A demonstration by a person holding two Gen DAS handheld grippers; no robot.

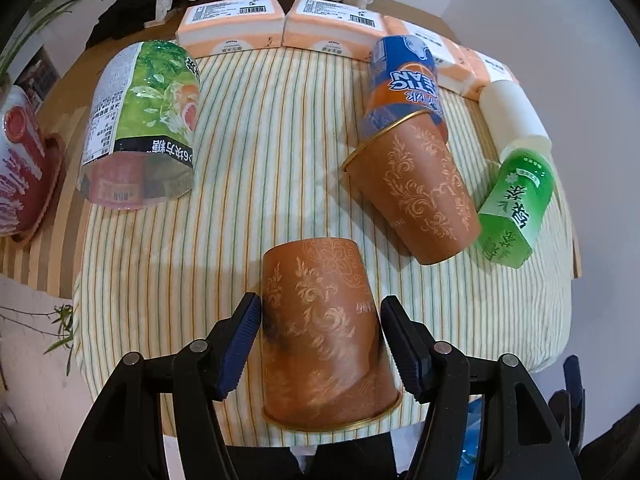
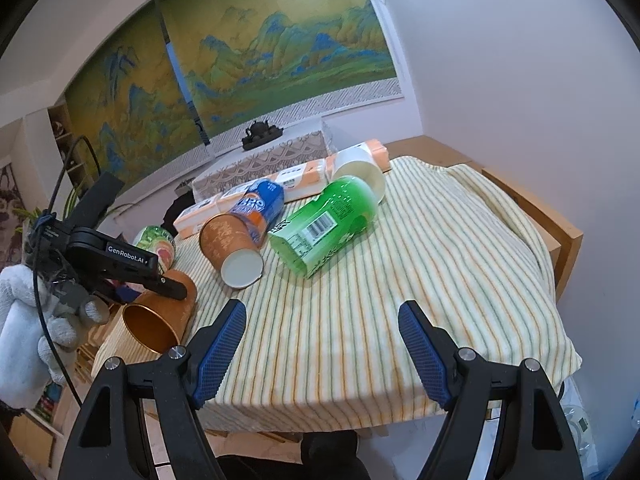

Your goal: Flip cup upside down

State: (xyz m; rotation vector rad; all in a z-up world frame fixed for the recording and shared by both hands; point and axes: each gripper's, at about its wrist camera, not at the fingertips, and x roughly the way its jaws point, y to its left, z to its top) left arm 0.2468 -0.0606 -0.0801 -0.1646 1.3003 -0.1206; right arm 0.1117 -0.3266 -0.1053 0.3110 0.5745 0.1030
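Note:
A brown paper cup (image 1: 324, 336) with a pale floral pattern is between the fingers of my left gripper (image 1: 320, 344), which is shut on it. It lies tilted, gold rim toward the camera, base pointing away, at the near edge of the striped cloth (image 1: 260, 152). In the right wrist view the same cup (image 2: 156, 320) shows its open mouth under the left gripper's black body (image 2: 120, 264). A second brown cup (image 1: 416, 192) lies on its side further right; it also shows in the right wrist view (image 2: 232, 248). My right gripper (image 2: 322, 328) is open and empty above the cloth.
A large green-labelled cup (image 1: 140, 128) stands upside down at the left. A blue-orange cup (image 1: 404, 80), a green cup (image 1: 516, 208) and a white cup (image 1: 512, 116) lie at the right. Orange-white packs (image 1: 232, 28) line the far edge. A red cup (image 1: 20, 160) is far left.

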